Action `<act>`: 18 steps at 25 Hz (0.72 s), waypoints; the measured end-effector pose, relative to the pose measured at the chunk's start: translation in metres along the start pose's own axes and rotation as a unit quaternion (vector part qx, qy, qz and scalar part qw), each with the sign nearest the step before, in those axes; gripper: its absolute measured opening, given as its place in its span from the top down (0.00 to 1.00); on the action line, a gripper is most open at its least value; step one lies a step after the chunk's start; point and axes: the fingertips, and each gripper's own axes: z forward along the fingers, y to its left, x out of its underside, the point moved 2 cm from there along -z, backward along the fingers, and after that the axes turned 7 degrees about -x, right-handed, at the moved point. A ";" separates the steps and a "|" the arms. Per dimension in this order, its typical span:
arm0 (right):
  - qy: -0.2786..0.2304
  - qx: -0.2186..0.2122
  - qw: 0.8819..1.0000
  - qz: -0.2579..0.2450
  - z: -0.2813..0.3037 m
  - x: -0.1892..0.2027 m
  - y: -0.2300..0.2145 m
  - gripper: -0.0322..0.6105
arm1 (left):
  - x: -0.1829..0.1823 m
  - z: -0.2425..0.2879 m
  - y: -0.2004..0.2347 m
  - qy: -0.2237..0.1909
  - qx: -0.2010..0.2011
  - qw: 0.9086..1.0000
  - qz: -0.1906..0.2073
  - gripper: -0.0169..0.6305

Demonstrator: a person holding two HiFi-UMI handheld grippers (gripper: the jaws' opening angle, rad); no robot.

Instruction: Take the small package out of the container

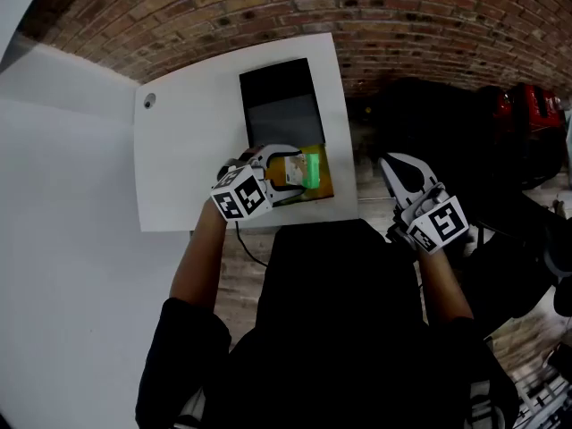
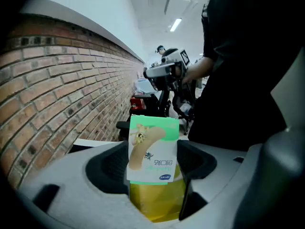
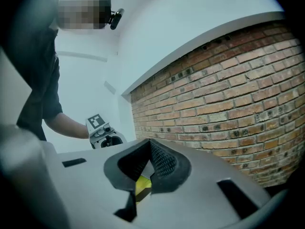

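The small package point(image 1: 313, 170) is a yellow bag with a green and white header card. My left gripper point(image 1: 293, 172) is shut on it near the white table's point(image 1: 188, 150) front right corner. It sits just off the near end of the black container point(image 1: 279, 96). In the left gripper view the package point(image 2: 153, 149) stands upright between the jaws of the left gripper point(image 2: 155, 171). My right gripper point(image 1: 391, 164) hangs off the table's right side, shut with nothing in it. Its jaws meet in the right gripper view point(image 3: 145, 168), where the left gripper point(image 3: 101, 132) shows beyond them.
A brick wall point(image 1: 375, 16) runs along the table's far side. Dark equipment and a red object point(image 1: 527, 114) stand at the right. A small round hole point(image 1: 148, 100) marks the table's far left. A cable point(image 1: 250, 248) hangs below the table's front edge.
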 end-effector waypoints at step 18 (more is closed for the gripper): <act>-0.010 -0.007 1.000 -0.023 -0.001 -0.019 -0.004 0.94 | -0.045 -0.091 0.025 -0.237 -0.144 0.942 -0.188 0.47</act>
